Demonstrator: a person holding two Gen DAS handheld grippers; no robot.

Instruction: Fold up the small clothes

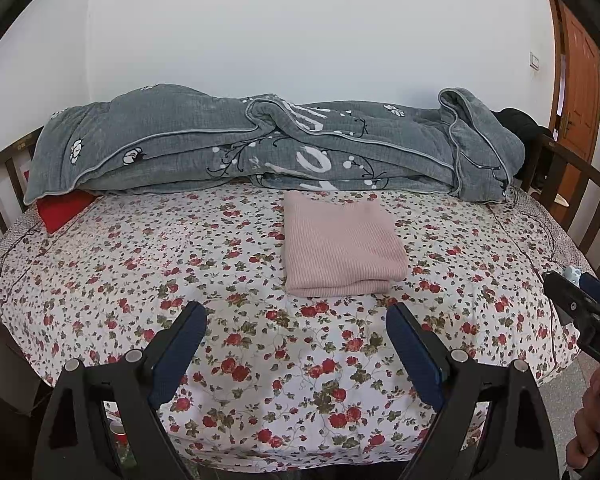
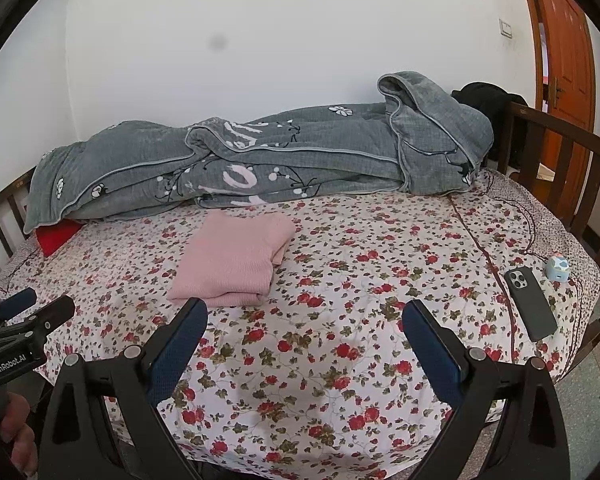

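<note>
The pink sweater (image 1: pixel 342 246) lay folded square on the bed (image 1: pixel 140 264); both the left gripper (image 1: pixel 296 320) and the right gripper (image 2: pixel 305 316) were spread, empty; little seemed left.

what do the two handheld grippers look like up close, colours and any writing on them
Both the left gripper and right gripper have black triangular frames with silver round bolts and dark blue textured pads on the fingers. White lettering reading GenRobot.AI runs along the left gripper's body in the right wrist view.
</note>
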